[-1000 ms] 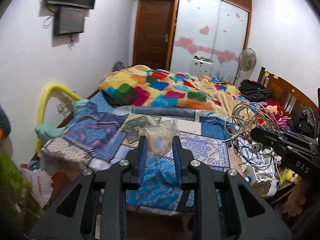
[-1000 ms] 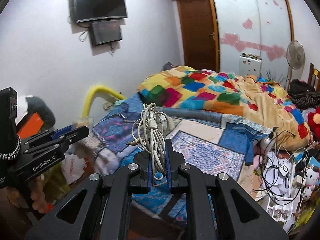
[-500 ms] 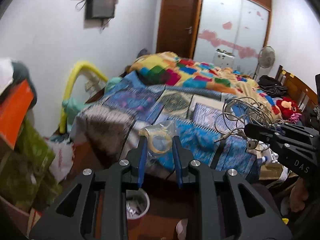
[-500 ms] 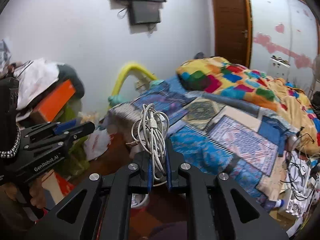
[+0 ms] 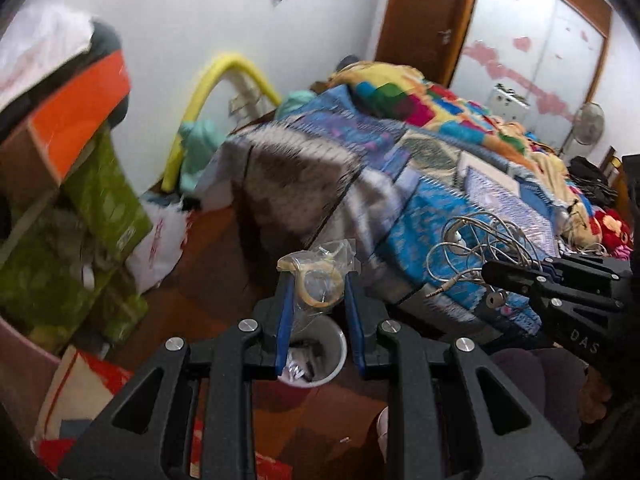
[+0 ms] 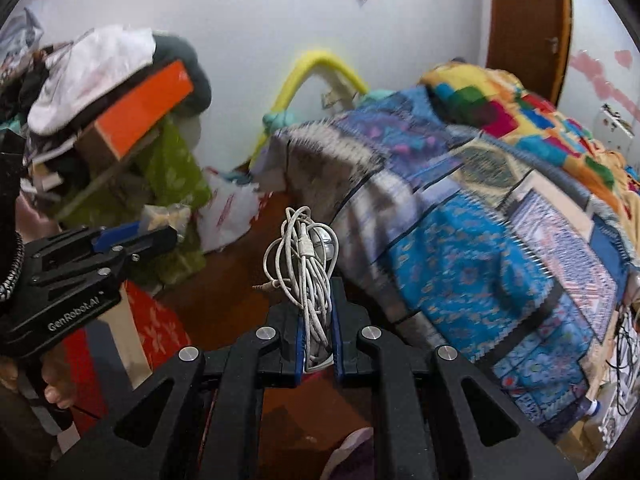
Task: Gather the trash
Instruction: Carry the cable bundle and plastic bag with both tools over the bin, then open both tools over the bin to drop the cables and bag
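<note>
Bagged tape roll (image 5: 319,278) pinched in left claw (image 5: 319,292), cable bundle (image 6: 306,268) in right claw (image 6: 318,316).

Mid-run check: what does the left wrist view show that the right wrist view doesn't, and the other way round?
Only the left wrist view: the small white waste bin on the floor below the left tool, which pinches a clear plastic bag holding a tape ring, and the standing fan.

Only the right wrist view: the red flowered box and a close look at the right tool shut on the coiled white cable.

Both: the patterned blue bed cover, yellow foam arch, orange box, and each other's tool.
</note>
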`<act>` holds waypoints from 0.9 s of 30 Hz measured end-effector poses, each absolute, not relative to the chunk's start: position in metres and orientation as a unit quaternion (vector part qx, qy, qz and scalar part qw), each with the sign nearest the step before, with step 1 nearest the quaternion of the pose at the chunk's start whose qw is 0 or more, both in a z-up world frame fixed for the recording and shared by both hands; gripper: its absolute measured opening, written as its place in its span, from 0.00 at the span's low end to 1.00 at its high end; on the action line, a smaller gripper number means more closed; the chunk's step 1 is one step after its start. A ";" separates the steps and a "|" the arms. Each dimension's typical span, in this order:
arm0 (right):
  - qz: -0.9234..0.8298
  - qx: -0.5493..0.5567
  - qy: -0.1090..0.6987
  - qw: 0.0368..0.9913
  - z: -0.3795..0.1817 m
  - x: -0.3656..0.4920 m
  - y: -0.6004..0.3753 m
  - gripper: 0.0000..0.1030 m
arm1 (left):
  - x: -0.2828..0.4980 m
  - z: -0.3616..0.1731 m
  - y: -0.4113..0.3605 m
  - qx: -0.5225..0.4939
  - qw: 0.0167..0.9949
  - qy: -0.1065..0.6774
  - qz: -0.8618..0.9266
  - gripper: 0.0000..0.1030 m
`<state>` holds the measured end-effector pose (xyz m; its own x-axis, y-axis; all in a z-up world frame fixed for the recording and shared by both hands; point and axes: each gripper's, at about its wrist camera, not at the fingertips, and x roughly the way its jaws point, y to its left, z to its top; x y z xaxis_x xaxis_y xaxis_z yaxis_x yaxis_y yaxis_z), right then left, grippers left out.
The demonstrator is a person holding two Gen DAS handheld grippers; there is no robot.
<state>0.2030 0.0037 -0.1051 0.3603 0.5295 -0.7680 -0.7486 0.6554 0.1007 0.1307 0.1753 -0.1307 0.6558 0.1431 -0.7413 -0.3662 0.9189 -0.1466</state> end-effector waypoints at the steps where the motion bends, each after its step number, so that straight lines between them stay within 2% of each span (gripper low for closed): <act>1: 0.394 -0.139 0.415 0.808 -0.111 0.204 0.010 0.10 | 0.128 -0.137 0.178 -0.146 0.895 0.395 0.146 0.24; 8: 0.412 -0.155 0.482 0.758 -0.159 0.217 0.048 0.10 | 0.123 -0.184 0.192 -0.169 0.867 0.436 0.171 0.24; 14: 0.416 -0.161 0.525 0.725 -0.189 0.231 0.079 0.14 | 0.128 -0.210 0.201 -0.190 0.849 0.460 0.179 0.24; 16: 0.421 -0.156 0.536 0.715 -0.193 0.237 0.087 0.24 | 0.132 -0.215 0.203 -0.194 0.845 0.465 0.179 0.24; 18: 0.420 -0.147 0.551 0.706 -0.196 0.244 0.094 0.41 | 0.137 -0.219 0.205 -0.196 0.842 0.470 0.178 0.24; 26: 0.407 -0.142 0.537 0.725 -0.191 0.257 0.088 0.43 | 0.167 -0.228 0.205 -0.208 0.837 0.483 0.154 0.24; 27: 0.405 -0.144 0.535 0.727 -0.190 0.258 0.086 0.43 | 0.173 -0.230 0.205 -0.206 0.836 0.486 0.150 0.27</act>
